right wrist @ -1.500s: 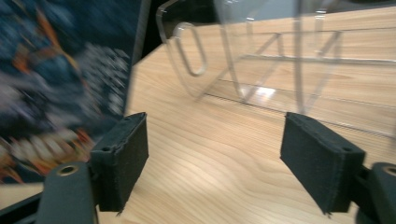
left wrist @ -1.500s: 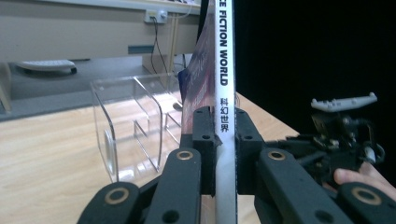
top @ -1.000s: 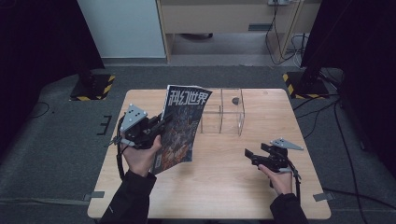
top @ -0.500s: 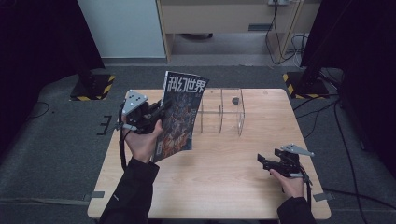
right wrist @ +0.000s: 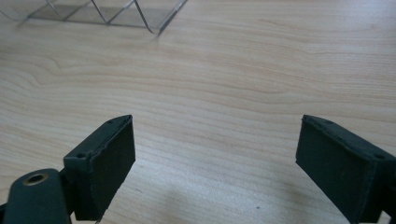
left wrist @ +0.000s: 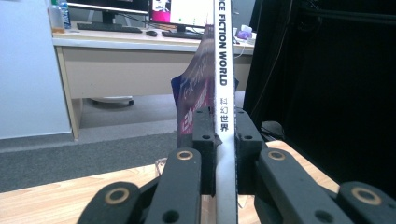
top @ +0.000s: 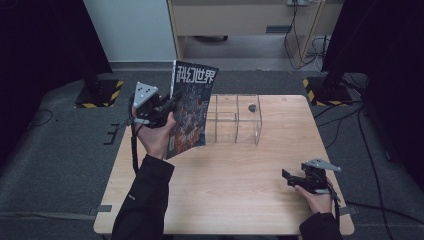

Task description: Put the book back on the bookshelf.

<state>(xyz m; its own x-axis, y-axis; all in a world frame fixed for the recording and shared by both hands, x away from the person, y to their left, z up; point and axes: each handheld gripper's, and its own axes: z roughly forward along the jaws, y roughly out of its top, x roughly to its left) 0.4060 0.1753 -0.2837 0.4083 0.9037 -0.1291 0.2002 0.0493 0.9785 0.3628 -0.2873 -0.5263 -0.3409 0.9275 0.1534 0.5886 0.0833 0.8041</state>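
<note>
The jaws of the left gripper (left wrist: 219, 135) were clamped on the spine of the magazine (top: 190, 107), which stood upright above the table's (top: 235, 185) left side, just beside the clear acrylic organizer (top: 235, 120). The right gripper (right wrist: 215, 163) rested near the table's right front edge, its jaws spread wide with nothing between them.

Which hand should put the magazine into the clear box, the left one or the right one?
Probably the left. The left gripper is already shut on the magazine, holding it upright beside the clear box. The right gripper is open with nothing in it, low near the table's near right corner.
</note>
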